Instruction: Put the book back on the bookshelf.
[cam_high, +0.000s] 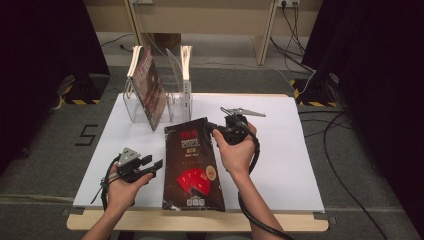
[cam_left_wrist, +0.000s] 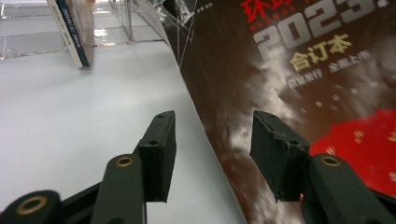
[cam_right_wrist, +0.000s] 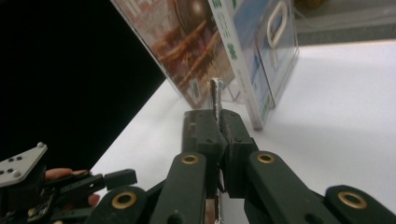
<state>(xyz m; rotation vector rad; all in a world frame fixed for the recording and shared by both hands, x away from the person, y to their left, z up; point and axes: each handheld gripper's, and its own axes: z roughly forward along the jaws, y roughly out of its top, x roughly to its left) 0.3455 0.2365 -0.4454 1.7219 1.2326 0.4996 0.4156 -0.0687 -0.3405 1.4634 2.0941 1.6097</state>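
In the high view, a dark magazine with red shapes on its cover lies flat near the middle of the white table, its long side running near to far. The right gripper reaches in from the right at the magazine's far right edge and pinches it there. The left gripper rests on the table just left of the magazine's left edge, jaws apart, not touching it. At the far left of the table stands a clear rack holding an upright book that leans, and a thinner white-spined one to its right.

In the left gripper view, the left gripper has its jaws spread wide, with the magazine's left edge running between them; whether either jaw touches the cover is unclear. The rack stands beyond.

In the right gripper view, the right gripper is clamped together on the thin edge of the magazine, seen end-on and rising between the jaws. The rack and its books stand just beyond, and the left gripper shows at the near left.
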